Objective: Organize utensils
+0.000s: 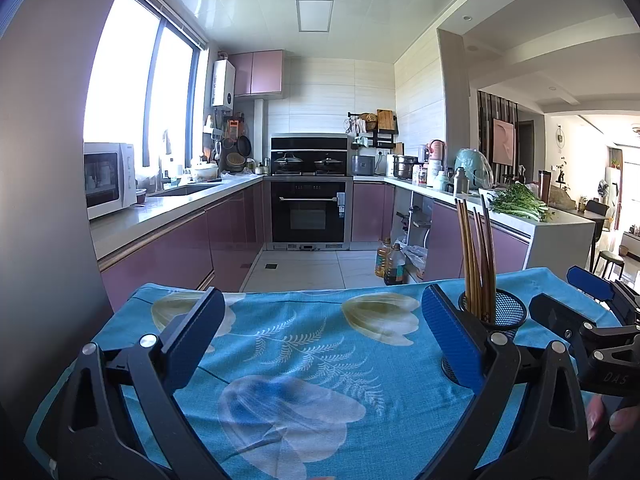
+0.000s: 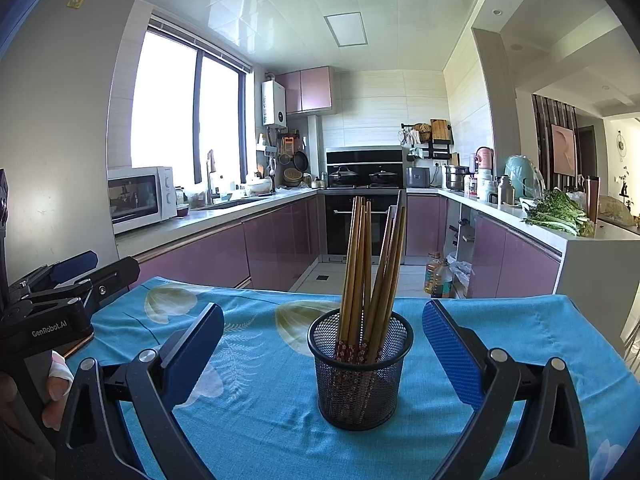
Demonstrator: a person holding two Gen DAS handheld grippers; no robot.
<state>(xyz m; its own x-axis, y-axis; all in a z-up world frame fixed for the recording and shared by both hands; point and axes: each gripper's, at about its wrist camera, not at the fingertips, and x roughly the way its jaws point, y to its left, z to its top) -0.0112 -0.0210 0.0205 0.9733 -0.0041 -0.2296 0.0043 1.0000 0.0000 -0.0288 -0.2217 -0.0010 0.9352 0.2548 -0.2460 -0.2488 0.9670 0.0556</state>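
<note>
**Chopsticks standing in the mesh cup, both tongs wide**

The right tongs (image 2: 323, 354) are spread wide and hold nothing, their blue pads either side of the black wire-mesh cup (image 2: 360, 372) without touching it. The left tongs (image 1: 322, 330) gape equally wide over bare cloth. The cup stands upright on the table's blue flower-printed cloth (image 2: 256, 412), holding the brown wooden chopsticks (image 2: 370, 268), leaning. Beyond lies a kitchen with mauve cabinets (image 2: 280, 236).

A round black mesh cup (image 2: 360, 372) stands upright on the blue flowery cloth. Brown chopsticks (image 2: 370, 276) stand inside it, tips pointing up. Some lean left and some lean right.
</note>
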